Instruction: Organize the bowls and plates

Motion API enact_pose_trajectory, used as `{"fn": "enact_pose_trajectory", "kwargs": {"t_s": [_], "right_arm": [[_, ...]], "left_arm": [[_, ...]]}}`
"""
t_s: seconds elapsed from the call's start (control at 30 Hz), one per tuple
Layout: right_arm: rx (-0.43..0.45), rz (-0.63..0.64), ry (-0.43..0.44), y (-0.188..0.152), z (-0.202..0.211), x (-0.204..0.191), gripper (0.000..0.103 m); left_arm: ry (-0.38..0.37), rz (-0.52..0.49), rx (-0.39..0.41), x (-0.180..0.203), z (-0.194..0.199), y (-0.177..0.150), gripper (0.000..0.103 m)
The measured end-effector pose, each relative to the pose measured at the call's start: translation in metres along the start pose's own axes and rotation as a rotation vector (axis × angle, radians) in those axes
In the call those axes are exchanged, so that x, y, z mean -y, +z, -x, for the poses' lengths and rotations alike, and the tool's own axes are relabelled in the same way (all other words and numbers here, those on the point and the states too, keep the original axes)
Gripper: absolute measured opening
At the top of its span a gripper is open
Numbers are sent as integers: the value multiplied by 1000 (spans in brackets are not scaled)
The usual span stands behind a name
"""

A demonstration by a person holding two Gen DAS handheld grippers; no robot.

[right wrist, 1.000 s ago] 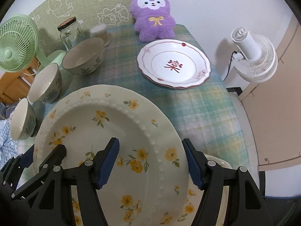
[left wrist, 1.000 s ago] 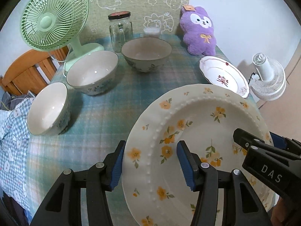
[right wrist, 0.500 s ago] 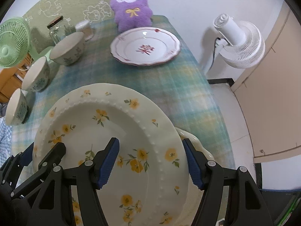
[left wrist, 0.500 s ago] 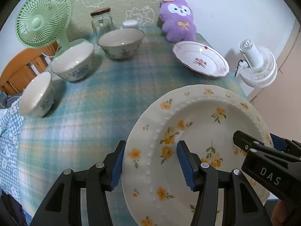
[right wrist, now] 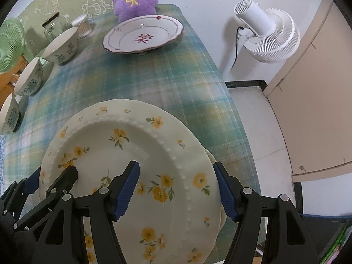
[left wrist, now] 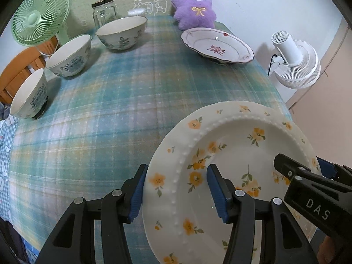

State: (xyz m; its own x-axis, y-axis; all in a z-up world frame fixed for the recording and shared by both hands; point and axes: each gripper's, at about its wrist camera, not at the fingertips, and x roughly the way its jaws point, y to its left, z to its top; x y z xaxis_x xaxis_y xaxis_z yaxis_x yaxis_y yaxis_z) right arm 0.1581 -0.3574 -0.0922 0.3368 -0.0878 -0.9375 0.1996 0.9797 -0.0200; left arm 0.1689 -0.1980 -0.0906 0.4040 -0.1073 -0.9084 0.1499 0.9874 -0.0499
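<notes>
Both grippers hold a large cream plate with yellow flowers [left wrist: 237,154] over the near right part of the table. My left gripper [left wrist: 178,189] is shut on its left rim. My right gripper [right wrist: 178,189] is shut on its right rim, and the plate [right wrist: 123,154] fills that view. Another plate edge [right wrist: 212,157] shows just under it. A white plate with a red motif [left wrist: 216,45] sits far right, also in the right wrist view [right wrist: 143,36]. Three bowls stand at the left: [left wrist: 122,33], [left wrist: 69,55], [left wrist: 28,94].
The table has a blue-green plaid cloth [left wrist: 121,101]. A green fan [left wrist: 39,15], a glass jar [left wrist: 104,11] and a purple plush toy [left wrist: 193,6] stand along the back. A white floor fan [right wrist: 268,30] stands off the table's right edge.
Both grippers with the flowered plate have drawn back toward the near right edge of the table and lowered. The bowls and the red-motif plate look farther away.
</notes>
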Motion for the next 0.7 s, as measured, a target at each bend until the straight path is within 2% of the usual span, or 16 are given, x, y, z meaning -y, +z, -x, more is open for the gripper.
{"fn": "enact_pose_trajectory", "kwargs": {"t_s": [0.43, 0.7], "right_arm": [[4, 12, -19, -7, -8, 8, 71], [11, 43, -47, -7, -14, 4, 71]], "left_arm": [[14, -9, 4, 12, -9, -2, 57], [65, -35, 32, 21, -10, -7, 56]]}}
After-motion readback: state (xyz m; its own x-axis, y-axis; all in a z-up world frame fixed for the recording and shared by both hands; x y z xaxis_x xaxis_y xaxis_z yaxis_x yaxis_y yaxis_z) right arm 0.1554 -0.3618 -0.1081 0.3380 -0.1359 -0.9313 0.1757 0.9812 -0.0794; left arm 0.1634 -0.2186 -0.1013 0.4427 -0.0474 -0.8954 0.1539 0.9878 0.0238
